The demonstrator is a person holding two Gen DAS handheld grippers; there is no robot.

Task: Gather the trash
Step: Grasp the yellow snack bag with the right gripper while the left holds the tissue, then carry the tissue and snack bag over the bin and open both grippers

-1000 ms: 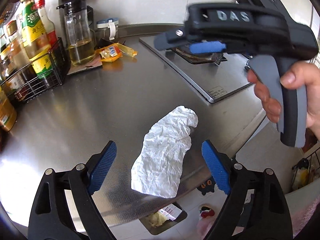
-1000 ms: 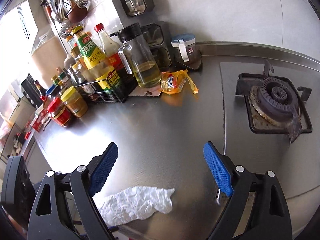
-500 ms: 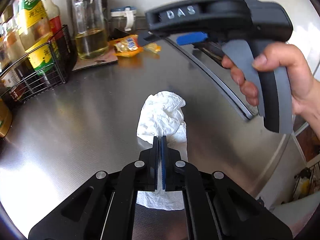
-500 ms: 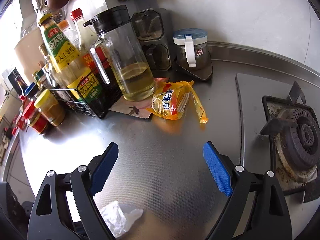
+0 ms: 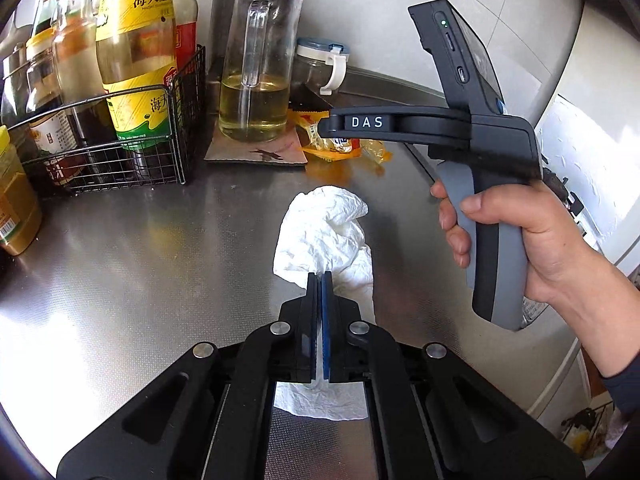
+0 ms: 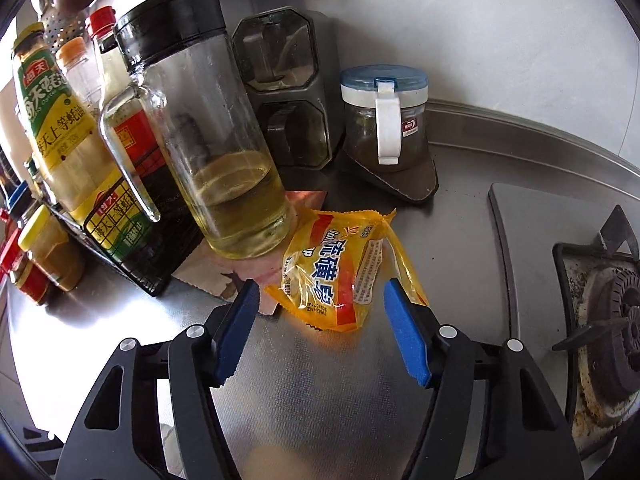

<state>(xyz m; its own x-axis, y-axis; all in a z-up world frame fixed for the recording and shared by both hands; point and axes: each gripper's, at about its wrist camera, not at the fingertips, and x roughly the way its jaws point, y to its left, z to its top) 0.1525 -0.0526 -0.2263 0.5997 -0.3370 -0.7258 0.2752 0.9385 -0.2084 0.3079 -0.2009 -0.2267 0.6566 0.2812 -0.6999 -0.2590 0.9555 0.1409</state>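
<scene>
Covering much of the tissue (image 5: 328, 232), the left hand-held gripper (image 5: 319, 280) (clamped)

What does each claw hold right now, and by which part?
The left claw is shut on the crumpled white tissue, pinching its near middle. The right claw holds nothing yet: its jaws are closing around the yellow wrapper, pads not pressing.

My grippers (image 5: 319, 280) are black linkage frames with silver pivot screws and blue ribbed pads (image 6: 406, 336) — the right unit (image 5: 460, 128) marked "DAS", grey handle; dark sleeve cuff (image 5: 622, 388).
</scene>
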